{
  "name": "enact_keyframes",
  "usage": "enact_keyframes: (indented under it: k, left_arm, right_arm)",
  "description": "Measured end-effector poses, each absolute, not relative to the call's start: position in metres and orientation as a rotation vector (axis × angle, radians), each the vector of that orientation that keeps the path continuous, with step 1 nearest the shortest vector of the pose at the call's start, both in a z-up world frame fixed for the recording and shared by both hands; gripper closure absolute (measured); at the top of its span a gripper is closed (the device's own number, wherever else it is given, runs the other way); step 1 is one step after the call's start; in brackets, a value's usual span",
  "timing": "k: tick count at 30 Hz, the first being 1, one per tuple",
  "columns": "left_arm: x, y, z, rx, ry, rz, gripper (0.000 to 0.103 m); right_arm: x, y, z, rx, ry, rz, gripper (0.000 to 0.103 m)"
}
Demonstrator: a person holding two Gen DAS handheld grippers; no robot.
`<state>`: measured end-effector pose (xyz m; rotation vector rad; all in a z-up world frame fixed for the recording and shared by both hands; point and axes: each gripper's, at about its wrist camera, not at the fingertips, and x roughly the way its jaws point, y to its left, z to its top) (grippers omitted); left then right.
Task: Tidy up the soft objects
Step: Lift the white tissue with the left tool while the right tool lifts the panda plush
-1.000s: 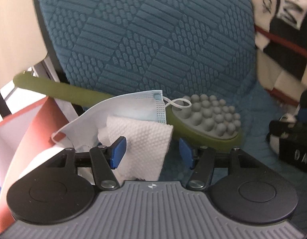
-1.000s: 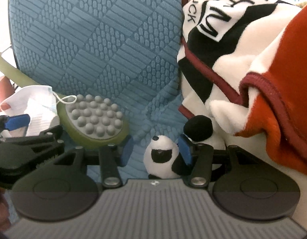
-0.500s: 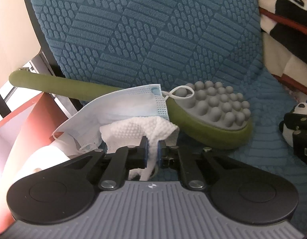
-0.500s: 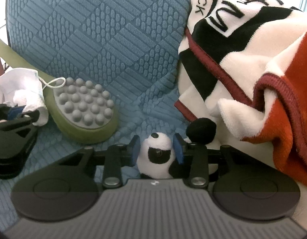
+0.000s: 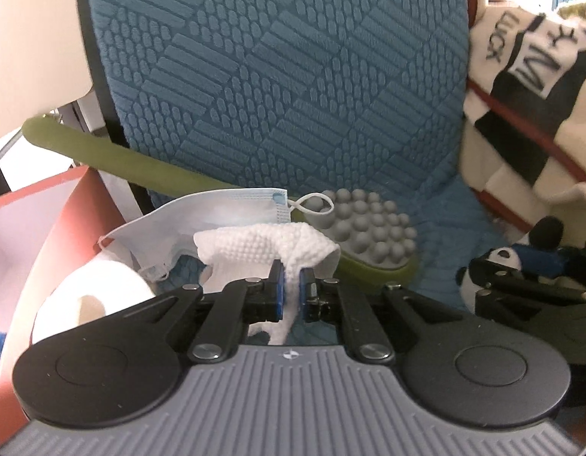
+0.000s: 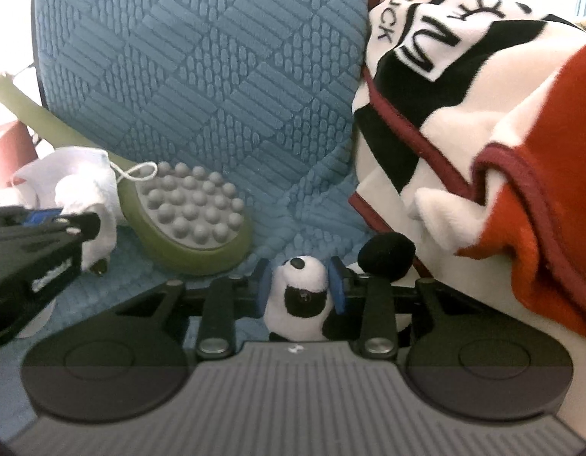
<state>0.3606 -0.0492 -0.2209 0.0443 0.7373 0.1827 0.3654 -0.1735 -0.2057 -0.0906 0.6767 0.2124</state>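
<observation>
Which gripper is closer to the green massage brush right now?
Left. The left gripper, shut on the white tissue, sits right beside the brush head. The right gripper holds the panda toy farther off.

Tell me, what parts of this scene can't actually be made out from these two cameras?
- Panda toy: its lower body, right wrist view, hidden behind the right gripper.
- Tissue: lower end, left wrist view, behind the left gripper.
- Blanket: lettering cut off by folds and the frame edge.
- Green massage brush: handle partly covered by the face mask.
</observation>
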Motion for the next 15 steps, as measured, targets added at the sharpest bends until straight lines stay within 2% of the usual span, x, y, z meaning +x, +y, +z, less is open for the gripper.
enact_keyframes:
  k: [15]
  left_arm:
    - [0.304, -0.040, -0.199, -0.130, 0.763, 0.086, 0.094]
  right_arm:
    - [0.321, -0.186, -0.188, -0.006, 0.662, 0.312, 0.069]
